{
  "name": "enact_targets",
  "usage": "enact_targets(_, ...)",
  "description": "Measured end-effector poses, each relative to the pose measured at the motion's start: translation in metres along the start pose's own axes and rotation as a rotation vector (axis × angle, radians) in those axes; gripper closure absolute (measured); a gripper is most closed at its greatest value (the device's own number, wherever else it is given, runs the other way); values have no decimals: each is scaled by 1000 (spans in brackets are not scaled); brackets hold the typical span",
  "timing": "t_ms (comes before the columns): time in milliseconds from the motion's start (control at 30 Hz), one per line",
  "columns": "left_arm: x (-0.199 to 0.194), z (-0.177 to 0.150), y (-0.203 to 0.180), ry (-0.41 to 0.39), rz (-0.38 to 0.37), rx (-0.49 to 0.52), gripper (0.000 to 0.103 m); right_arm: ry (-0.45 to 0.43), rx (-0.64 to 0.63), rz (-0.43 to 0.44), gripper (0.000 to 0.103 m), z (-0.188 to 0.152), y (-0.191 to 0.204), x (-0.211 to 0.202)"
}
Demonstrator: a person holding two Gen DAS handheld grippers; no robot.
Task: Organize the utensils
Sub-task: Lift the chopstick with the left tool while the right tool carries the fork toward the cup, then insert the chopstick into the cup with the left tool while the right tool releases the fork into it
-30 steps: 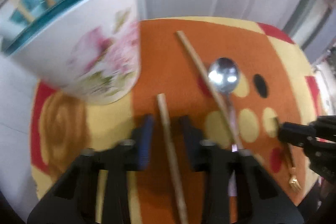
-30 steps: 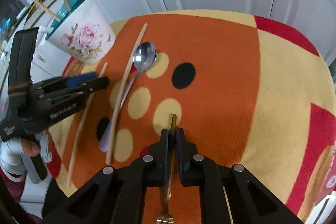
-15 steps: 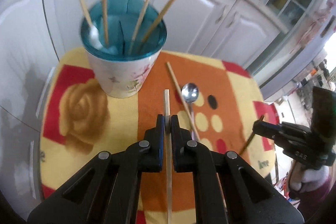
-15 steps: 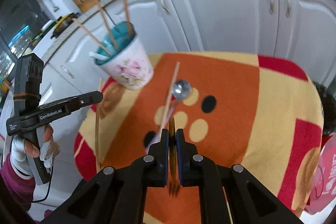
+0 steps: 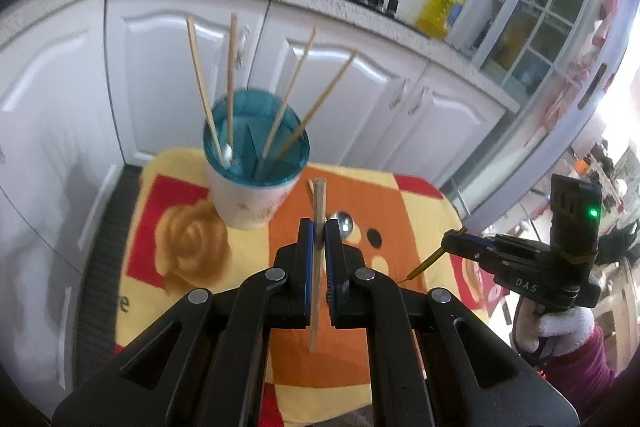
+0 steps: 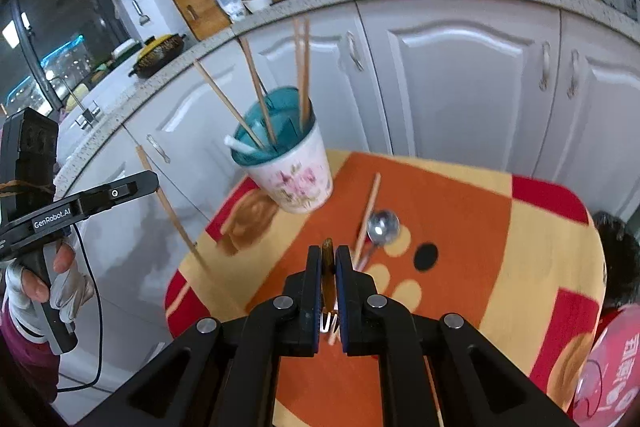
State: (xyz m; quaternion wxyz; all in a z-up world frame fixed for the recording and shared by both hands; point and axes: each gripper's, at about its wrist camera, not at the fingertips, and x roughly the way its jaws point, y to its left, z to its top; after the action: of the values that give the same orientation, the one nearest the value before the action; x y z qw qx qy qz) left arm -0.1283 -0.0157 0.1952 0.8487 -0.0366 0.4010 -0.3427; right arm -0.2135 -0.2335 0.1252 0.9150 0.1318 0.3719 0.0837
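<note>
I have both tools lifted clear of the worktop (image 6: 460, 195), each loaded. The left gripper (image 5: 317, 227) has its jaws closed on a wooden chopstick (image 5: 318, 259), pinched near its upper end so the long remainder hangs below and toward the camera; I judge this grip leaves the stick free to be swung tip-down into the holder. The right gripper (image 6: 328, 259) has its jaws clamped on the brown handle of a small fork (image 6: 329, 321), tines toward the camera, handle tip showing just past the pads; in the left view it hangs at a slant over the cloth's right edge. The cup (image 5: 256, 183), floral outside and teal inside, stands upright at the far left of the orange and yellow cloth (image 5: 360, 367) and already holds four chopsticks and a white-handled item, leaning on its rim. It appears to have an inner divider, though I cannot tell which section holds what. Still on the cloth, near the cup's right, lie one more chopstick (image 6: 370, 211) and a metal spoon (image 6: 382, 227), side by side and possibly touching. My assessment: both held pieces are bound for the cup, and two items remain to collect.
</note>
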Motion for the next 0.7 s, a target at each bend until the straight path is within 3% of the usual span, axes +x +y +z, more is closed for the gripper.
enact_targets(700, -75, 105, 1, -259, 52, 42, 99, -102, -101, 37, 97, 88, 41, -2)
